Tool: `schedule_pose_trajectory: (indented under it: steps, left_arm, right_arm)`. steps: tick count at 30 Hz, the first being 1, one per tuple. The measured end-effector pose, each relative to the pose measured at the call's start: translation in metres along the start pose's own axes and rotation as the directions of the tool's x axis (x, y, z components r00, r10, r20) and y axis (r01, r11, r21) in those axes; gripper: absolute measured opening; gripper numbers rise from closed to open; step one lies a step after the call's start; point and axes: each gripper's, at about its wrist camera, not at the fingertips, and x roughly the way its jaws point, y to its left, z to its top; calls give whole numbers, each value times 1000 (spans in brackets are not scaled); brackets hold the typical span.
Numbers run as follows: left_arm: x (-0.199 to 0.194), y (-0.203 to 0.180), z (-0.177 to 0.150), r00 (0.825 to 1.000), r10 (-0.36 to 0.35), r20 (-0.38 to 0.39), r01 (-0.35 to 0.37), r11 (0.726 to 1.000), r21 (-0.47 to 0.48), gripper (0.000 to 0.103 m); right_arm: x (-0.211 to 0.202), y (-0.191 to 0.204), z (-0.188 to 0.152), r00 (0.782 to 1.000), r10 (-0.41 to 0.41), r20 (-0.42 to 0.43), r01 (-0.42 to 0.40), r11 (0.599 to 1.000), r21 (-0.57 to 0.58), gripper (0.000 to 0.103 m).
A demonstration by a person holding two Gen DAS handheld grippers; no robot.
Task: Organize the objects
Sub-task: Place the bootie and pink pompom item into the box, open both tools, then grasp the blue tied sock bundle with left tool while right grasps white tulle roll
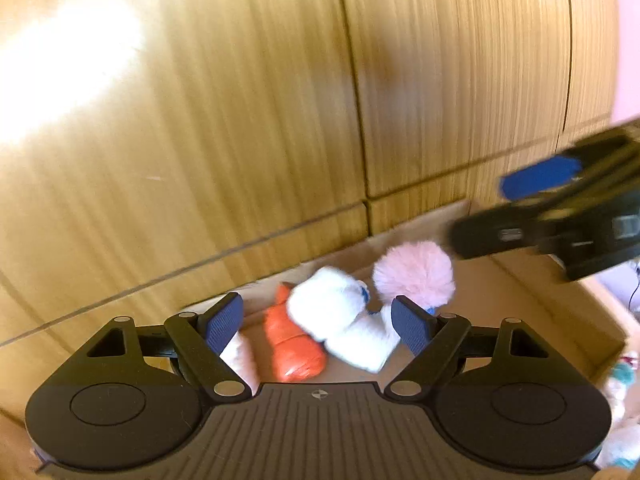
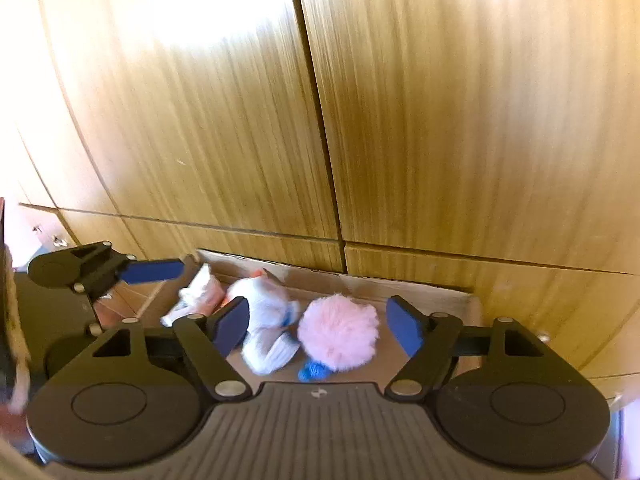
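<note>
A cardboard box [image 1: 520, 280] holds soft toys: a white plush [image 1: 340, 320], a pink fluffy ball [image 1: 414, 272] and an orange toy [image 1: 294, 344]. My left gripper [image 1: 320, 322] is open and empty above them. My right gripper [image 2: 322, 324] is open and empty over the pink ball [image 2: 340, 336] and the white plush [image 2: 268, 320]. A small blue piece [image 2: 314, 370] lies under the ball. The right gripper shows at the right of the left wrist view [image 1: 536, 176]; the left gripper shows at the left of the right wrist view [image 2: 156, 270].
Wooden cabinet doors [image 1: 240, 120] stand right behind the box and also fill the right wrist view [image 2: 440, 120]. More soft toys [image 1: 620, 384] lie outside the box at the right. A white-and-pink item [image 2: 196, 292] lies at the box's left end.
</note>
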Motion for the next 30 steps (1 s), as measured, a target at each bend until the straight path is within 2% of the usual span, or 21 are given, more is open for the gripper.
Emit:
schedule_pose_trajectory:
  steps: [2,4,7,10,12,15,18,20,22,30]
  left_arm:
    - [-26,10,-7,999,15,29,-14,999,-29,85]
    - [-50,19,-16,998,28,62,-24,998,-57,85]
    - [-87,25,-43,992,74,99,-65,994,-90,85]
    - [-118,32,-73,989,106,101,-90,984,-153,85]
    - [-130,27,-93,987,130,91,-111,976,-188,86]
    - [-154,28,-130,986,144,86,-119,963,-242,86]
    - [-162,14,-164,983,160,94,-131,956,-263,86]
    - [-170,6,-181,983,160,94,-131,956,-262,86]
    - [-162,-3,-189,984,162,79,-137,955,-262,86]
    - [-135,-11,-194,986,161,48,-146,960,-240,87]
  right_arm:
    - [-31,2,-10,999,5,34,-5,1000,10,80]
    - [-55,8,-24,998,7,63,-8,1000,23,81]
    - [-88,17,-56,995,-2,101,-3,999,45,84]
    - [-127,19,-100,988,-19,152,13,999,42,86]
    - [-143,20,-134,982,-59,179,55,998,27,92]
    - [-149,14,-186,975,-143,172,137,990,44,92]
    - [-149,2,-218,965,-209,156,196,976,97,91]
    - [-144,-5,-227,958,-244,148,230,968,106,91]
    - [-145,-9,-229,949,-272,158,260,961,92,91]
    - [-130,-38,-226,954,-246,172,229,967,110,91]
